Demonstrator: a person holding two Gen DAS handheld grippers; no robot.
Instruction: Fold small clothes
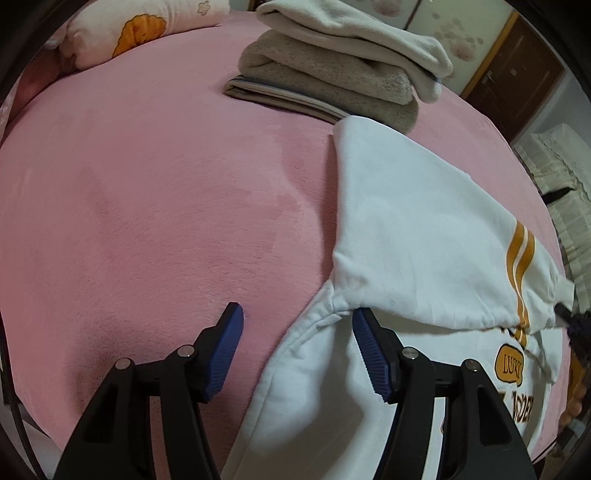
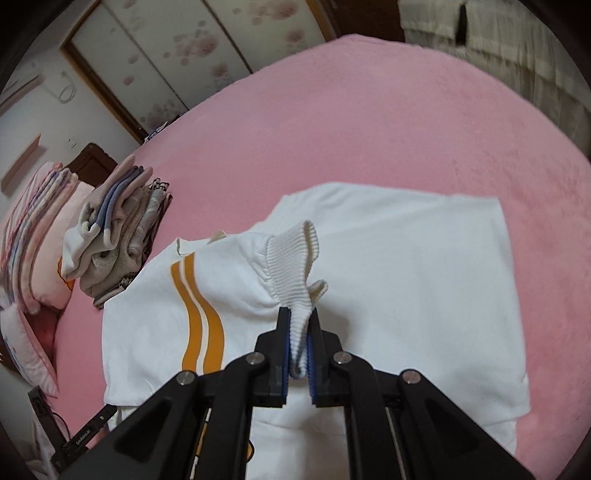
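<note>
Gripping the ribbed cuff [image 2: 295, 266] of the white sweatshirt [image 2: 406, 266], my right claw [image 2: 298, 341] is clenched tight, the knit bunched between its two blue pads while the rest of the cuff fans out above them. The sleeve [image 2: 207, 295] with its two orange stripes [image 2: 199, 317] is drawn across the sweatshirt's body, which lies spread flat on the pink blanket [image 2: 369, 122].

My left claw [image 1: 297, 343] is released, its blue pads [image 1: 226, 350] standing well apart with nothing pressed between them. It hovers over the sweatshirt's near edge: one pad sits above bare blanket just beside the sweatshirt, the other above the white fabric, close to where the folded sleeve meets the body. From this side I can see orange lettering [image 1: 511, 365] printed on the sweatshirt, partly covered by the striped sleeve.

Beyond the sweatshirt, toward the far side of the blanket, a pile of folded clothes [image 1: 332, 70] rests, its nearest corner almost touching the sweatshirt's far corner. A patterned pillow [image 1: 125, 33] lies farther off from the sweatshirt, at the blanket's edge.
</note>
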